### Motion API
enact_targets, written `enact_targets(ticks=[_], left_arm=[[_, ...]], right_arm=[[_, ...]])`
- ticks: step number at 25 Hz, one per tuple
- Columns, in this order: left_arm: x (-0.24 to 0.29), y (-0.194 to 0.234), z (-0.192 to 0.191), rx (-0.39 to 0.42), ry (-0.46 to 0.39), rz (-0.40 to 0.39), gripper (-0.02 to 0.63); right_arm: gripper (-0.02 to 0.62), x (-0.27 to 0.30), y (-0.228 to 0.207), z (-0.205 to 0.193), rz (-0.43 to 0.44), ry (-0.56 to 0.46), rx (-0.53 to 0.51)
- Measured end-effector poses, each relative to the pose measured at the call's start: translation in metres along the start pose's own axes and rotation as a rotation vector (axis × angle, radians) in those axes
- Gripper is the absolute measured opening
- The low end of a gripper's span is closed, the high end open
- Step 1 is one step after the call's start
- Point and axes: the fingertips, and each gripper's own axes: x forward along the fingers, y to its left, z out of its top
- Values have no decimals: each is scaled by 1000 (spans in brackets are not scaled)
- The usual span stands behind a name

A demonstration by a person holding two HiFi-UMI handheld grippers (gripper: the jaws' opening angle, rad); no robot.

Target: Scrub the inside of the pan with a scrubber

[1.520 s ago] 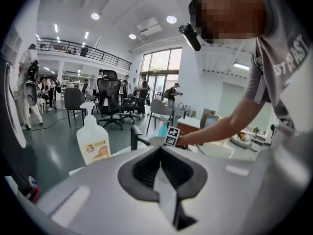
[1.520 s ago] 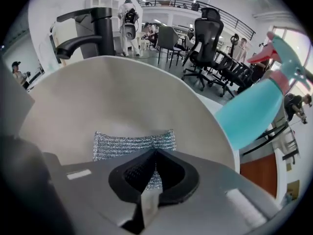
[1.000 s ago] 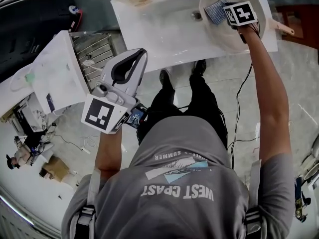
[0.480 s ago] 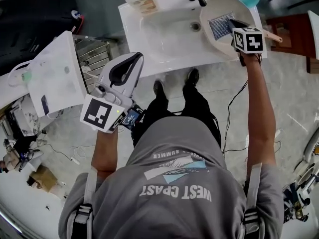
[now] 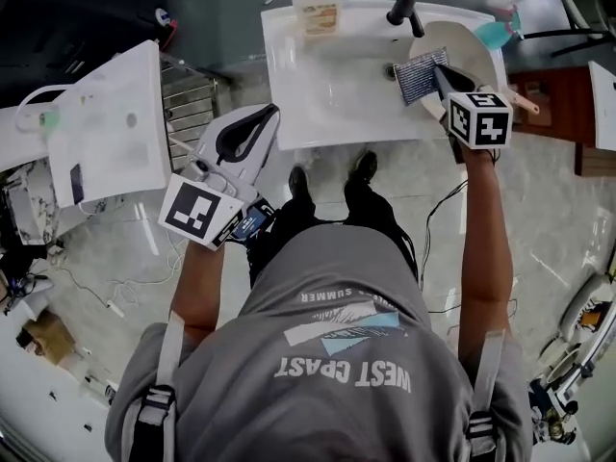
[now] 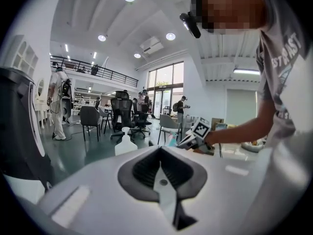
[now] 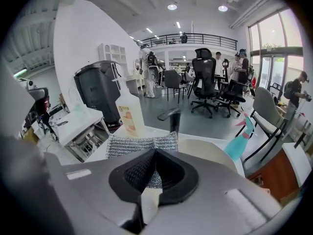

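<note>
Pan [image 5: 472, 54]: sits at the right end of the sink [image 5: 289, 114], beside the faucet [image 5: 405, 1], with its handle poking out past the rim. Nothing is holding it.
Scrubber [image 5: 421, 73]: a grey mesh pad hanging over the pan's left edge. It looks to be clear of the inside surface rather than pressed on it.
My right gripper [image 5: 435, 70]: jaws pinched nearly together on one edge of the scrubber, so most of the pad hangs free ahead of them.
My left gripper [image 5: 269, 112]: jaws together with nothing between them. It's held near my body, short of the sink and well apart from the pan.
Risk, pan shifts: if I press down and scrub one-handed, the unheld pan could slide or rock against the basin — my left gripper is too far off to steady it.
Risk, pad slips: an edge pinch on floppy mesh may fold or pull out under a hard stroke.
Risk, bare jaws: if the pad folds back, my jaw tips could scrape the pan.
Risk, neighbours: a wide stroke could clip the faucet or the teal spray bottle [image 5: 496, 33] — both stand close by.
</note>
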Motion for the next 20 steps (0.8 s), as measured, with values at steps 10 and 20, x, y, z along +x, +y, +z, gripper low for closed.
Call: enact_targets(ticks=[10,20], left_arm=[[-53,34,-12,-27,-30,74,3],[-102,68,-37,-72,-24,157,3]], right_arm=[[8,21,119,7,142,14,-34],[8,75,239,-23,292,135,-141]])
